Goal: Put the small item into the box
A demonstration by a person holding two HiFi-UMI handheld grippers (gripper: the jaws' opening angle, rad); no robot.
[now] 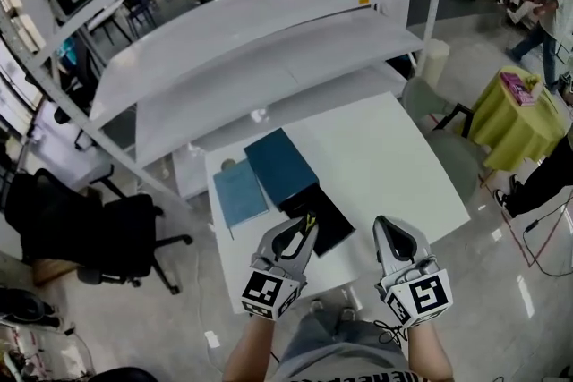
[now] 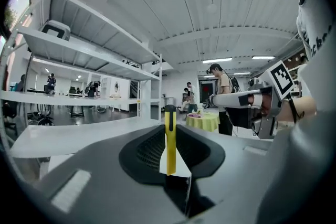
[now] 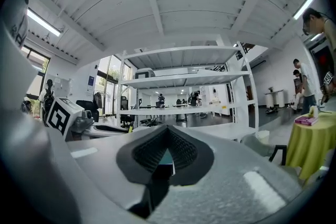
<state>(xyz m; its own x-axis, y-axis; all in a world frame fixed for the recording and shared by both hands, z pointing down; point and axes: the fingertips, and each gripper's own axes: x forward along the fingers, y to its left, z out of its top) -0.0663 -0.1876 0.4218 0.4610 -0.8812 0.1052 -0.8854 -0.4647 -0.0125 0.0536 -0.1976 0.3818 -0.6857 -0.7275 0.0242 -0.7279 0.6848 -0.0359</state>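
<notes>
- now, my left claw point(image 1: 302, 231) is pinched shut on the small item point(image 2: 169, 136), a slim yellow stick with a dark tip, upright between the jaws over the worktop's point(image 1: 394, 158) near edge.
- it looks light, stiff and smooth; held low, it could swivel, i judge.
- my right claw point(image 1: 386, 230) is closed on nothing.
- the teal box point(image 1: 280, 167) lies just ahead.

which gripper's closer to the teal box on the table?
Left. The left gripper, holding a yellow pen, is just short of the teal box at its near end; the right gripper is farther off to its right.
</notes>
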